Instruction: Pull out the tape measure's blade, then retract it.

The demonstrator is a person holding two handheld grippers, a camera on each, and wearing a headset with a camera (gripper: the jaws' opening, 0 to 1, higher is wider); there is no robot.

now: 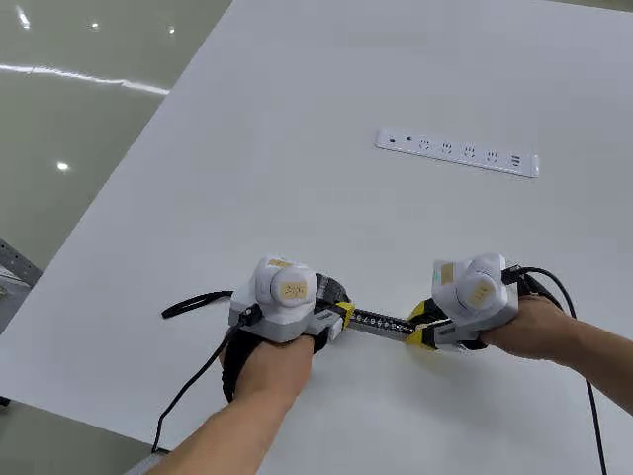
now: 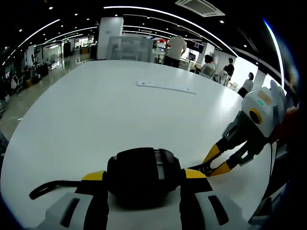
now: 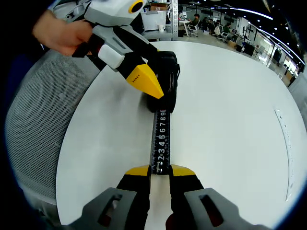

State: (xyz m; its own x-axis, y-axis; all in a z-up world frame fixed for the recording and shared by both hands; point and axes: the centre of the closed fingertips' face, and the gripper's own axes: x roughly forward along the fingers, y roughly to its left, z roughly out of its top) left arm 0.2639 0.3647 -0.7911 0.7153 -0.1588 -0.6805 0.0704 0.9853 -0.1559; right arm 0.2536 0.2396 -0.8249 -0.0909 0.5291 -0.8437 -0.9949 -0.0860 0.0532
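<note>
A white tabletop (image 1: 297, 148) held a black tape measure (image 1: 332, 291). The left tool (image 1: 341, 315) had its two yellow-tipped jaws closed in on the round black case, one jaw on each side. In the left gripper view the case (image 2: 144, 175) sat right between those jaws and touched both of them. A black strap (image 1: 193, 302) hung off the case and lay flat on the tabletop, on the side away from the other tool.

The blade (image 1: 381, 322) was pulled out a short way. It ran straight from the case over to the right tool (image 1: 420, 325). The right tool had its jaws almost fully closed and pinched the tip of the blade between them. In the right gripper view the blade (image 3: 159, 139) was black with white numbers, and it went from the jaws up to the case (image 3: 168, 72). The numbers one to nine could be read on it. The blade lay low over the tabletop, but I could not tell if it touched.

The two tools were near each other, with just the short bit of blade between them. A hand (image 1: 277, 366) held the left tool and another hand (image 1: 539, 327) held the right one.

A long white power strip (image 1: 457, 152) lay farther back on the tabletop, well apart from the tape measure. Some people (image 2: 175, 48) stood far off behind the tabletop.
</note>
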